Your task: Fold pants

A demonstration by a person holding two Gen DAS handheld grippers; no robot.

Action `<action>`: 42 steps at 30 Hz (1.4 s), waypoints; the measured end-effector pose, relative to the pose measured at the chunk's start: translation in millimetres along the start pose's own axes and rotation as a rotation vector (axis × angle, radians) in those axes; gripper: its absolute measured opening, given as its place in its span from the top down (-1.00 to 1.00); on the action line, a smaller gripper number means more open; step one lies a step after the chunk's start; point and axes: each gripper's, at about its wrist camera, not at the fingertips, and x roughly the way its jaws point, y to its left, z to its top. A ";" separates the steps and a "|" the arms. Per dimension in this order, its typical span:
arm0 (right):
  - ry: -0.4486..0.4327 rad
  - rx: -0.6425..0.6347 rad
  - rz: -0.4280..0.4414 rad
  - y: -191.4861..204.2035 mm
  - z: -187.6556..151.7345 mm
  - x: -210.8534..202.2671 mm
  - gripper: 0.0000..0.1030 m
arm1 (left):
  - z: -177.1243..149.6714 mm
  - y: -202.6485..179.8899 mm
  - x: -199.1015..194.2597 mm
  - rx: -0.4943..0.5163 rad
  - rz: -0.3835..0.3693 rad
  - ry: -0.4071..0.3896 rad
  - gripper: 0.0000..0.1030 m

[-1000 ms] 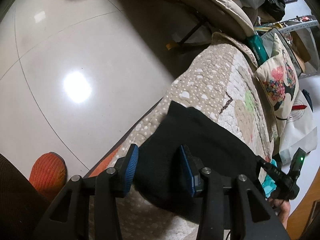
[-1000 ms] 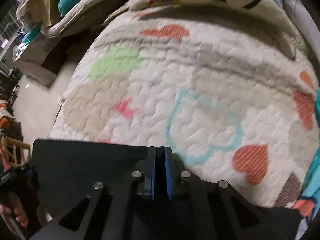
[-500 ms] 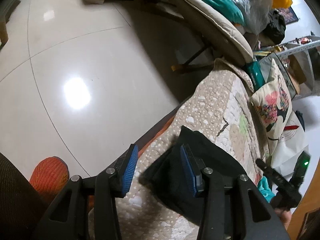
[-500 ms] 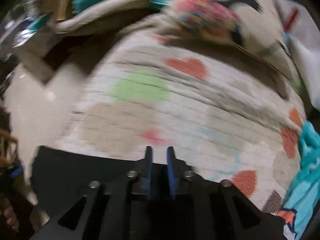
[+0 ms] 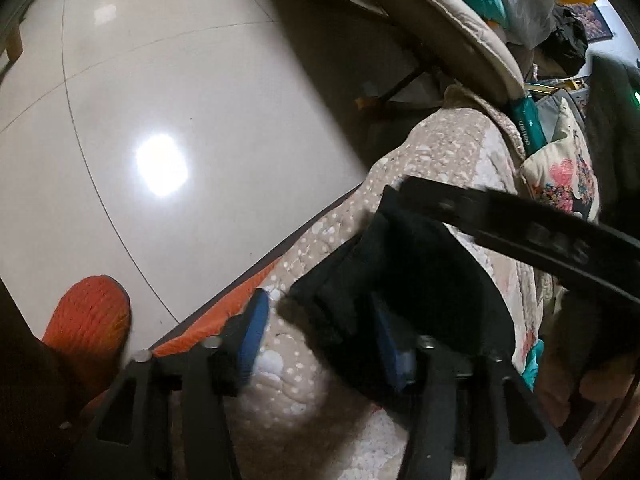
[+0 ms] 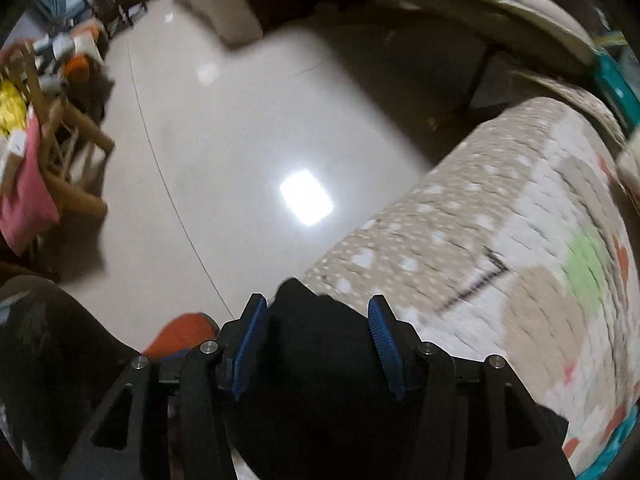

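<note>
Black pants [image 5: 420, 280] lie folded in a small stack on a quilted bed cover [image 5: 452, 152] with heart patterns, near its front edge. My left gripper [image 5: 320, 332] is open, its blue pads astride the near left corner of the stack. My right gripper [image 6: 318, 340] is open too, hovering over the pants [image 6: 320, 360] with the fabric showing between its pads. In the left wrist view the right gripper's black arm [image 5: 540, 232] crosses above the far side of the pants.
A glossy tiled floor [image 5: 180, 120] lies left of the bed. An orange slipper [image 5: 88, 316] is at the lower left. A padded chair [image 5: 452, 28] piled with bags stands beyond the bed. A patterned pillow [image 5: 568, 180] sits at the right. Wooden chairs [image 6: 60, 132] stand far left.
My right gripper has opened from shut and swung left toward the floor side, over the pants. The left gripper stayed open near the stack's corner. The pants look more bunched.
</note>
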 end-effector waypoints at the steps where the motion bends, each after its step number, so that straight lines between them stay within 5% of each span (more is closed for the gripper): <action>1: 0.020 -0.004 -0.006 3.2 1.9 7.8 -0.15 | -0.4 0.6 3.4 -0.013 -0.009 0.013 -0.15; 5: 0.086 -0.036 -0.032 17.4 1.2 32.3 -0.12 | -1.5 3.0 21.8 -0.037 -0.033 0.120 -0.16; 6: 0.076 -0.079 -0.030 22.0 -0.8 35.4 0.26 | -0.1 0.9 22.1 -0.017 -0.036 0.132 -0.07; 8: 0.069 -0.114 -0.095 30.3 -2.4 36.8 0.45 | 3.7 -3.0 20.8 0.005 -0.105 0.163 0.59; 10: 0.041 -0.099 -0.095 33.3 -4.8 28.7 0.54 | 7.6 -6.8 14.9 0.019 -0.162 0.174 0.65; 16: -0.106 -0.008 -0.045 17.0 -24.6 -28.8 0.58 | 4.6 -23.0 -7.0 0.049 -0.280 0.150 0.66; 22: -0.223 0.119 -0.023 -26.5 -57.4 -77.8 0.58 | -27.0 -90.2 -19.5 0.231 -0.320 0.149 0.66; 32: -0.334 0.491 0.017 -167.1 -202.0 -106.0 0.52 | -129.1 -194.2 24.0 0.543 -0.237 0.253 0.59; 39: -0.317 0.925 -0.201 -251.0 -326.8 -93.0 0.32 | -159.3 -180.1 17.6 0.608 -0.278 0.402 0.39; 42: -0.450 0.966 -0.130 -250.0 -335.2 -115.9 0.27 | -141.0 -163.9 2.5 0.586 -0.277 0.332 0.36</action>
